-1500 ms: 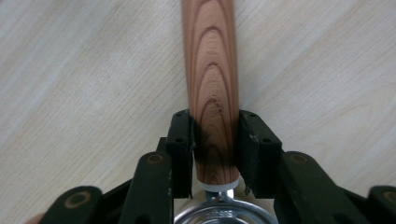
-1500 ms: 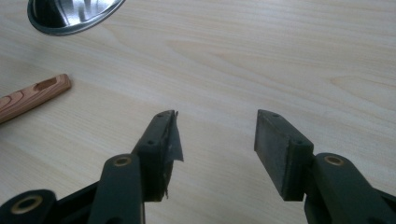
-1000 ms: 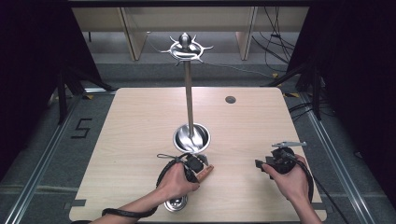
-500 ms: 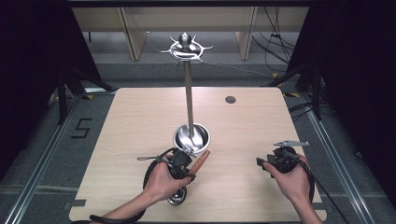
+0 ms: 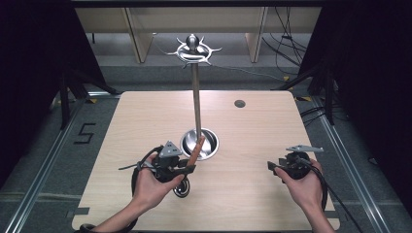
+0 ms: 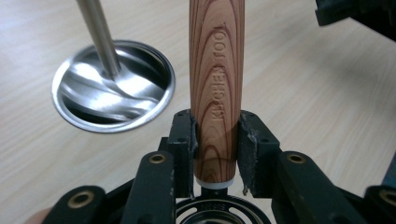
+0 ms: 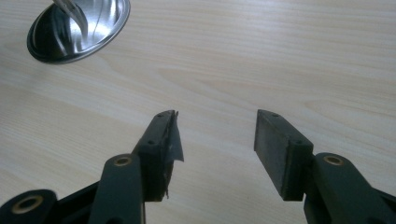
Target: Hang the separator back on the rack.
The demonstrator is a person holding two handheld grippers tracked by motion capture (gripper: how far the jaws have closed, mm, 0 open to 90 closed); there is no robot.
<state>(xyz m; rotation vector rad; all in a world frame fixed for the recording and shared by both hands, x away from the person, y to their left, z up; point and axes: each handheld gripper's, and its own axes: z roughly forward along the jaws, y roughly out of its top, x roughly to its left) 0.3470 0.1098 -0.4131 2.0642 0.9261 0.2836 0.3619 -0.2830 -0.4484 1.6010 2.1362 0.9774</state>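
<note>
- My left gripper point(image 5: 180, 170) sits at lower left of centre in the high view, just below the round steel base point(image 5: 199, 143) of the tall hanging stand point(image 5: 196, 104).
- I hold a wood-grain utensil handle point(image 6: 215, 88) in it. In the left gripper view the handle rises straight up the middle of the frame, and both pads press its sides near the white collar at its lower end. So these jaws are partly closed and clamped on the handle, not free.
- I judge I grip it low, close to the head, so the far tip stays free to go up toward the hooks point(image 5: 194, 50) at the top centre of the high view.
- In the high view the handle slants up and to the right, and its tip overlaps the rim of the base. A dark round utensil head point(image 5: 181, 188) shows below my left hand point(image 5: 150, 187); I cannot tell whether it rests on the table point(image 5: 121, 126) or hangs just above it.
- The stand's pole enters the upper left of the left gripper view, beside the handle and apart from it.
- My right gripper point(image 5: 284, 167) sits at lower right of the high view, well apart from the stand and the utensil. I judge it waits there, out of the way.
- In the right gripper view its fingers point(image 7: 161, 140) stand wide apart over bare wood, with nothing between them and nothing touched. The steel base lies in the upper left corner of that frame.
</note>
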